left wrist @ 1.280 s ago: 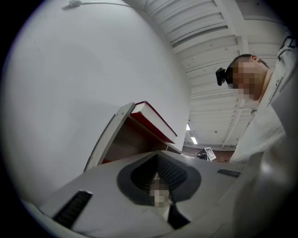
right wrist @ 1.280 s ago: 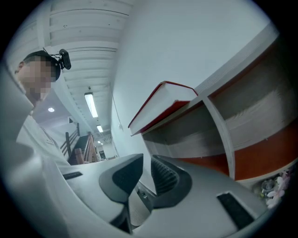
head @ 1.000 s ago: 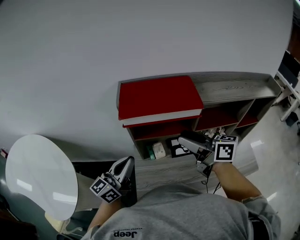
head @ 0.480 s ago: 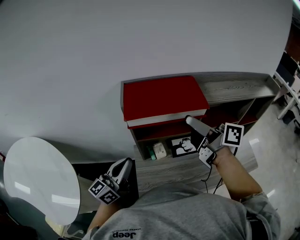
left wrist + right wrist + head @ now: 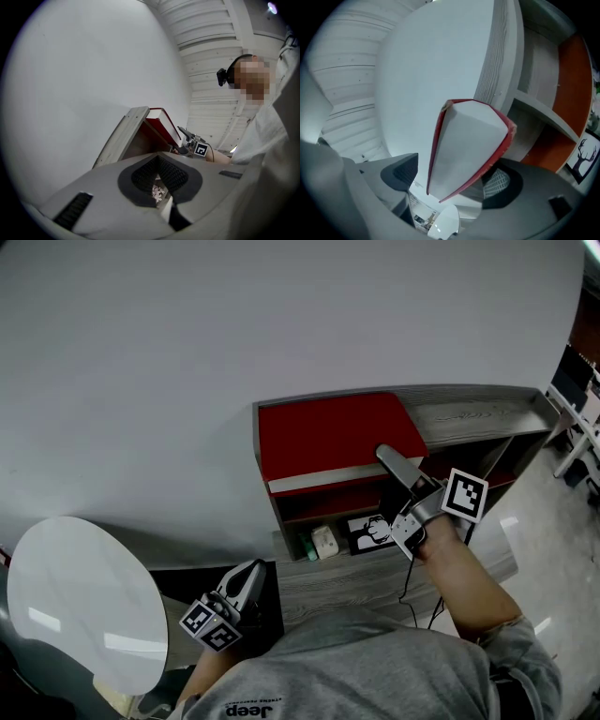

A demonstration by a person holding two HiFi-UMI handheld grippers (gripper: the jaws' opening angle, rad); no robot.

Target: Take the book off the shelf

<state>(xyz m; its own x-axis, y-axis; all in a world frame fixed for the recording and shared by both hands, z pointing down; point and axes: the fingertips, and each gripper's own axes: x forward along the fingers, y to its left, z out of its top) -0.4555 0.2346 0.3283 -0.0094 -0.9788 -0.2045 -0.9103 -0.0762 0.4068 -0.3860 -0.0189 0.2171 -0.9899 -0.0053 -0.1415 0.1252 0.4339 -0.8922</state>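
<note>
A thick red book [image 5: 328, 432] lies flat on top of the grey wooden shelf unit [image 5: 469, 413], its white page edge facing me. My right gripper [image 5: 395, 480] is at the book's front right corner. In the right gripper view the book [image 5: 464, 145] stands between the wide jaws of the gripper [image 5: 450, 178], which are opening; the left pad [image 5: 401, 173] stands apart from the cover. My left gripper [image 5: 246, 579] hangs low by my body, far from the shelf, with its jaws together [image 5: 157, 176] and nothing in them. The left gripper view shows the book [image 5: 161, 122] from the side.
The shelf's lower compartment holds a black-and-white picture card [image 5: 370, 531] and small green and white items [image 5: 319, 542]. A round white table [image 5: 84, 596] stands at the lower left. The shelf stands against a plain white wall. White furniture legs show at the far right.
My right gripper rose from the lower compartment to the book's front edge and its jaws spread around the book. The left gripper stayed low.
</note>
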